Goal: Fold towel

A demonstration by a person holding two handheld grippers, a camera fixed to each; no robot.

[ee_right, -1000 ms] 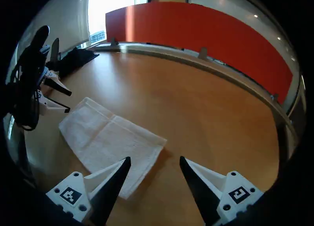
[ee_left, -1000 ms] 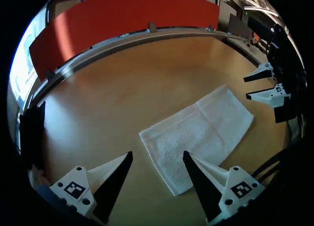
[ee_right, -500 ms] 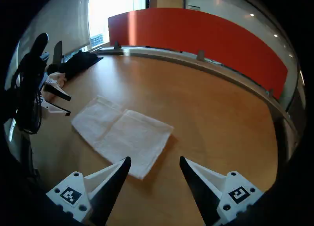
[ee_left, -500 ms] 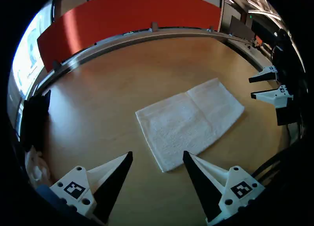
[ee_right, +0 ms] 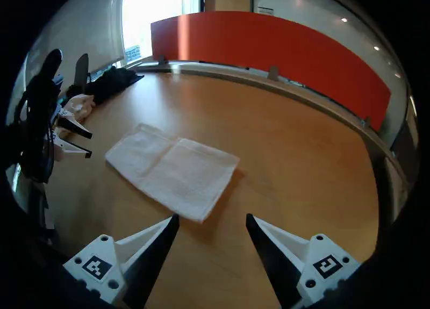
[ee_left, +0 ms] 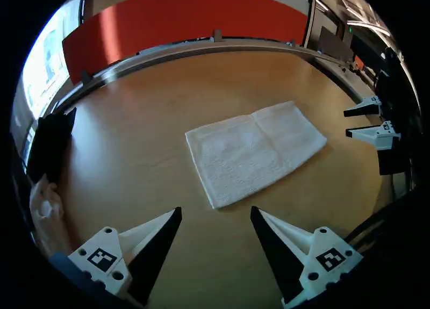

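the white towel (ee_left: 255, 150) lies flat on the wooden table (ee_left: 145, 126), folded, with a crease line across it. a second ago its near corner sat between the fingers of the left gripper (ee_left: 215, 208). now the towel is farther off, in front of the tips, and touches neither finger. in the right gripper view the towel has moved away in the same way, so both grippers have pulled back from it.

the left gripper's jaws are spread wide and hold nothing. the right gripper (ee_right: 212, 215) is the same, wide apart with bare table between its fingers.

a pale crumpled cloth (ee_left: 45, 212) now shows at the table's left edge, next to a black thing (ee_left: 48, 145); a second ago only a small bit of it showed.

a long red panel (ee_left: 188, 16) stands behind the table.

each finger base has a small black and white square pattern on it. it is a code mark, not letters.
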